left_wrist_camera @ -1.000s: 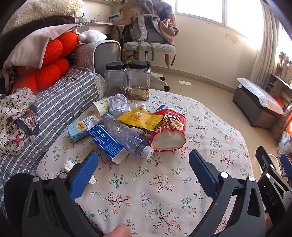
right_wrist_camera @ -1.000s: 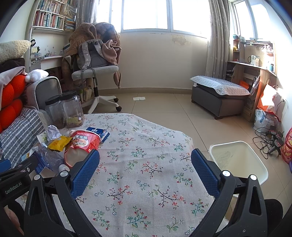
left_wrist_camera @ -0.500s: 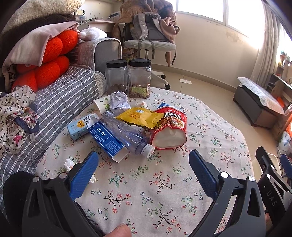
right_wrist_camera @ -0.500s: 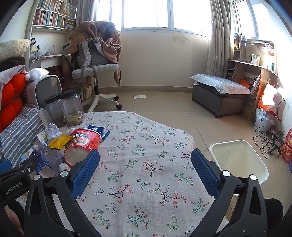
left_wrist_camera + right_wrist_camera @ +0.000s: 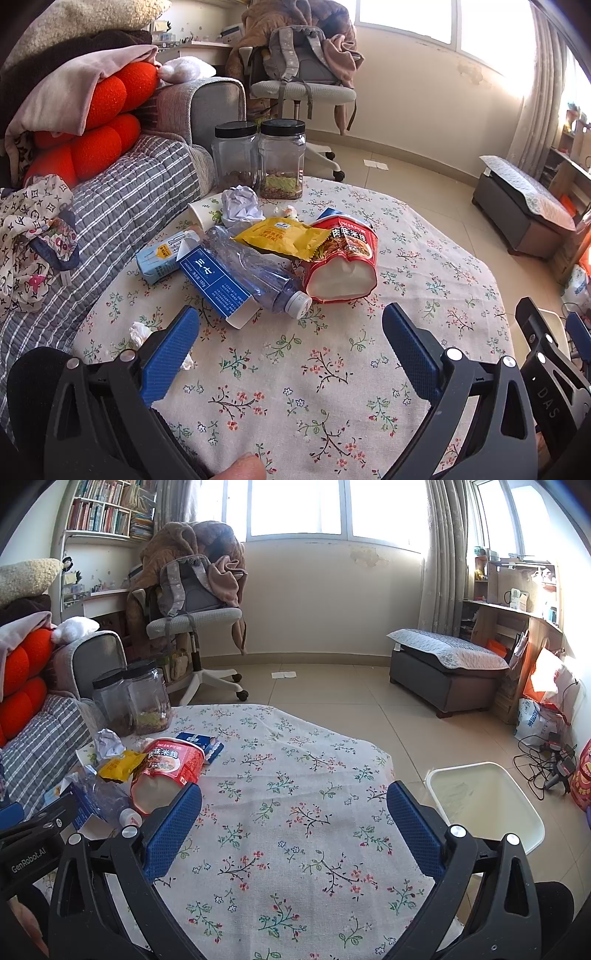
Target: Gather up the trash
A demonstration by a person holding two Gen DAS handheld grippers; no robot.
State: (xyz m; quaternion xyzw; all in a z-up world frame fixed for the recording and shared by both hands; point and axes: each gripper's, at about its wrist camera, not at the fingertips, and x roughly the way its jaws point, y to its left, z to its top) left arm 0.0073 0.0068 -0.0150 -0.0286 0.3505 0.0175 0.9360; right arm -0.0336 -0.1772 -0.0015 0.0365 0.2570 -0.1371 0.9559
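Note:
A heap of trash lies on the floral tablecloth: a red noodle cup on its side, a yellow wrapper, a clear plastic bottle, a blue carton, a light-blue milk box, crumpled paper and a paper cup. My left gripper is open and empty, just short of the bottle cap. My right gripper is open and empty over bare cloth, right of the noodle cup. A white bin stands on the floor to the right of the table.
Two black-lidded jars stand at the table's far edge. A small blue box lies behind the cup. White tissue scraps lie near the left fingers. A striped sofa borders the table's left; an office chair and ottoman stand beyond.
Both grippers have drifted slightly forward toward the heap, still open and empty. The trash has not moved.

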